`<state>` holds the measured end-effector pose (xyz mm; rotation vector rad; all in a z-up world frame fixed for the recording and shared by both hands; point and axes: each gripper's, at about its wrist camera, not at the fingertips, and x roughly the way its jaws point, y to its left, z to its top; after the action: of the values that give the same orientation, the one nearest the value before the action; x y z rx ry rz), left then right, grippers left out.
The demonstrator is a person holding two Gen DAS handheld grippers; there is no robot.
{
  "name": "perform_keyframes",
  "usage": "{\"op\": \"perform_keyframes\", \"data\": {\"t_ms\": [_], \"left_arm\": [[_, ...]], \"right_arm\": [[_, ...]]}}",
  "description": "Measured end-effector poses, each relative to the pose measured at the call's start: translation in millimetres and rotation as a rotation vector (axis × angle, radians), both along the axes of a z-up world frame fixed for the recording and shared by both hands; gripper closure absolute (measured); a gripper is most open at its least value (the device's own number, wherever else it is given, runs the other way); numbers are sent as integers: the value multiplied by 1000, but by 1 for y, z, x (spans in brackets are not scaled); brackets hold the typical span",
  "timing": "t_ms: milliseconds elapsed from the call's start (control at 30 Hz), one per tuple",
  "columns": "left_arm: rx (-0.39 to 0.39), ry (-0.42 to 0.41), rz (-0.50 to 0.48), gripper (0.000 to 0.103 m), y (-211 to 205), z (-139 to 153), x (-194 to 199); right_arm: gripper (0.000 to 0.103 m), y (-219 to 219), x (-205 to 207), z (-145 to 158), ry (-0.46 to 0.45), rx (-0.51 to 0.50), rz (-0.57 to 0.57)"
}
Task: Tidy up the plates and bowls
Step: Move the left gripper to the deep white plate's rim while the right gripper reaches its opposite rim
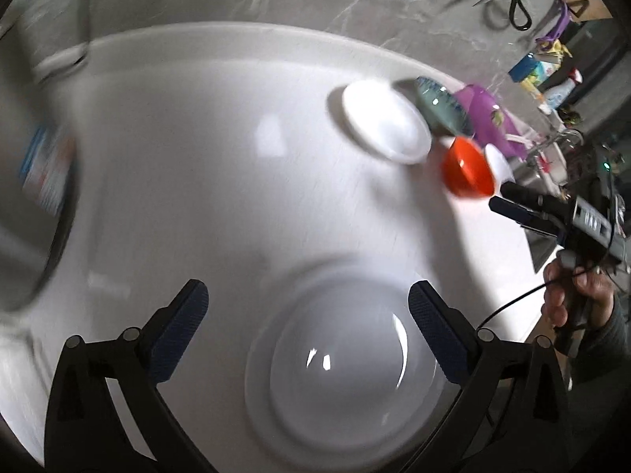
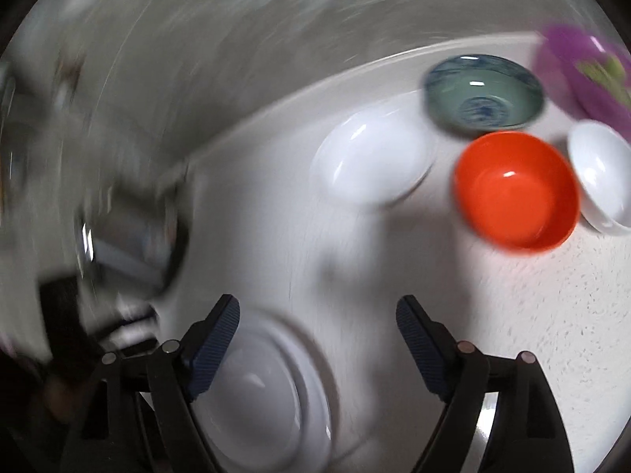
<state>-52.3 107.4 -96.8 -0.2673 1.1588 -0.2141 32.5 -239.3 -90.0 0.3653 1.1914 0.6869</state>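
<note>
A white bowl [image 1: 339, 370] was seen nested on a white plate [image 1: 276, 425] on the white table [image 1: 197, 197], evidently stacked there to group the white ware. The left gripper [image 1: 307, 323] was held above it, jaws spread and empty. The right gripper [image 2: 317, 339] was likewise spread wide, gripping nothing. An orange bowl [image 2: 516, 193], a blue-patterned bowl [image 2: 483, 94], a white dish [image 2: 374, 161] and a small white bowl [image 2: 601, 177] were left clustered well apart, presumably awaiting sorting.

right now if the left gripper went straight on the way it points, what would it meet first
Probably the white dishes stacked on the table right below the open left gripper. Nothing shows between the fingers and that stack, though blur makes the depth uncertain.
</note>
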Motion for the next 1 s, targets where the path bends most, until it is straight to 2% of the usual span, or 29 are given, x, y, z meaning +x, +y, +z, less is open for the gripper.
{"op": "perform_keyframes", "data": {"t_ms": [67, 100, 167, 200, 333, 500, 700, 900, 1000], "left_arm": [[23, 3, -38, 0, -7, -2, 38], [39, 28, -59, 0, -13, -5, 62], [-1, 38, -82, 0, -18, -9, 107], [-15, 39, -78, 1, -20, -11, 128], [19, 34, -143, 1, -46, -17, 197], [55, 83, -210, 1, -63, -40, 260], [68, 99, -268, 2, -65, -64, 287], [84, 109, -350, 4, -76, -76, 286], [96, 113, -368, 9, -77, -79, 286]], "right_arm": [[19, -12, 27, -3, 56, 57, -112], [20, -14, 38, -5, 73, 54, -155], [24, -15, 60, -10, 94, 38, -224], [30, -15, 67, -13, 108, 33, -246], [38, -7, 89, -28, 179, 13, -303], [39, 9, 95, -46, 232, -26, -346], [40, 12, 94, -56, 249, -83, -426], [40, 23, 98, -63, 252, -148, -475], [40, 36, 100, -64, 261, -173, -485]]}}
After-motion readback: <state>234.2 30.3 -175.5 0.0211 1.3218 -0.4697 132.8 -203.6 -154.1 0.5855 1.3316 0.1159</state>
